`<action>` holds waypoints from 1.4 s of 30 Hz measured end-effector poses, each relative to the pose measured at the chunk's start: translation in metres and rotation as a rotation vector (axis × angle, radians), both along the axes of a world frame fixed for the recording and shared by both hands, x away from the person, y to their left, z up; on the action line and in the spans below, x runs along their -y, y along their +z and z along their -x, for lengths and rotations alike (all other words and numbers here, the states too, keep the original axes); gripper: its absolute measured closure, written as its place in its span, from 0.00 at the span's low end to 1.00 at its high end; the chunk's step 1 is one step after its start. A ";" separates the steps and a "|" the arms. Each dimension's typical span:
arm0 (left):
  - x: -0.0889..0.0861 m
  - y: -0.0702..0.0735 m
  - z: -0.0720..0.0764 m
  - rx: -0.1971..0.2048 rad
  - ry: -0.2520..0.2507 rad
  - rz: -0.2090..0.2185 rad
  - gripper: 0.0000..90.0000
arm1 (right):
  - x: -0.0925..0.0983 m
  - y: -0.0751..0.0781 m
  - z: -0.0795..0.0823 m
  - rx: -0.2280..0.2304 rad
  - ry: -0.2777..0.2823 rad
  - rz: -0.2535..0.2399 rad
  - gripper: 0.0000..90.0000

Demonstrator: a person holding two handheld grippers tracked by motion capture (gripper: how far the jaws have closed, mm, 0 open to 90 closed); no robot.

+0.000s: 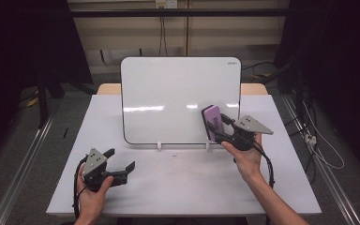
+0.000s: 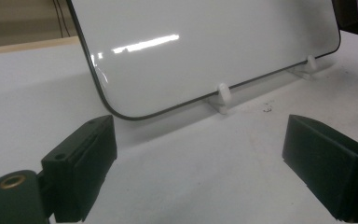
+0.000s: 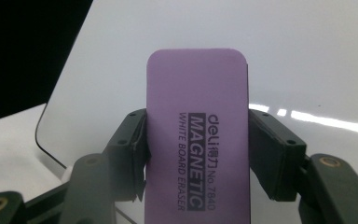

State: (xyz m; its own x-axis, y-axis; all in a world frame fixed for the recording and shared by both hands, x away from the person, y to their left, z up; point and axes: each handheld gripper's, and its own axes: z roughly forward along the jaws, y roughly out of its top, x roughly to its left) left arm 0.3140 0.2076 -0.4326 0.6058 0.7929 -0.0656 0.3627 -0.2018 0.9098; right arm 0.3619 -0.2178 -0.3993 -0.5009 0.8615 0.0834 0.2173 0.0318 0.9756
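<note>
While clamped in right tool (image 3: 196, 154), purple eraser (image 3: 196, 135) reads "MAGNETIC"

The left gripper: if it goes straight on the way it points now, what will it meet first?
Probably the whiteboard. The left gripper is open, with bare table between its fingers, and the board's lower edge stands ahead on small white clips. Depth is hard to judge.

A table with a pale white top (image 1: 178, 180) stands on a grey floor (image 1: 14, 154), a strip of light wood (image 1: 108, 88) showing along its far edge. On the tabletop, a white board with a thin dark rim (image 1: 168, 93) stands nearly upright in two small white clip feet (image 1: 159, 146). A tiny dark speck (image 2: 267, 109) lies just in front of the board.
</note>
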 end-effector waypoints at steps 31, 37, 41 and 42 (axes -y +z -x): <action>0.105 0.024 -0.037 0.127 -0.118 0.211 0.09 | -0.060 0.006 -0.006 -0.020 0.064 -0.213 0.47; 0.122 0.016 -0.047 0.052 -0.123 0.295 0.15 | -0.065 0.004 -0.006 -0.025 0.068 -0.221 0.47; 0.128 0.015 -0.051 0.040 -0.121 0.342 0.24 | -0.066 0.002 -0.005 -0.026 0.072 -0.209 0.47; 0.130 0.015 -0.051 0.036 -0.128 0.346 0.24 | -0.066 0.002 -0.006 -0.030 0.070 -0.213 0.47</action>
State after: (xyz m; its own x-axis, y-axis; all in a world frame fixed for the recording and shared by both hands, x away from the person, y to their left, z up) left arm 0.3650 0.0780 -0.4175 0.7051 0.6455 -0.2935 0.3211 0.0783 0.9438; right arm 0.3675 -0.1520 -0.3972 -0.5536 0.7858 0.2758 0.2510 -0.1583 0.9550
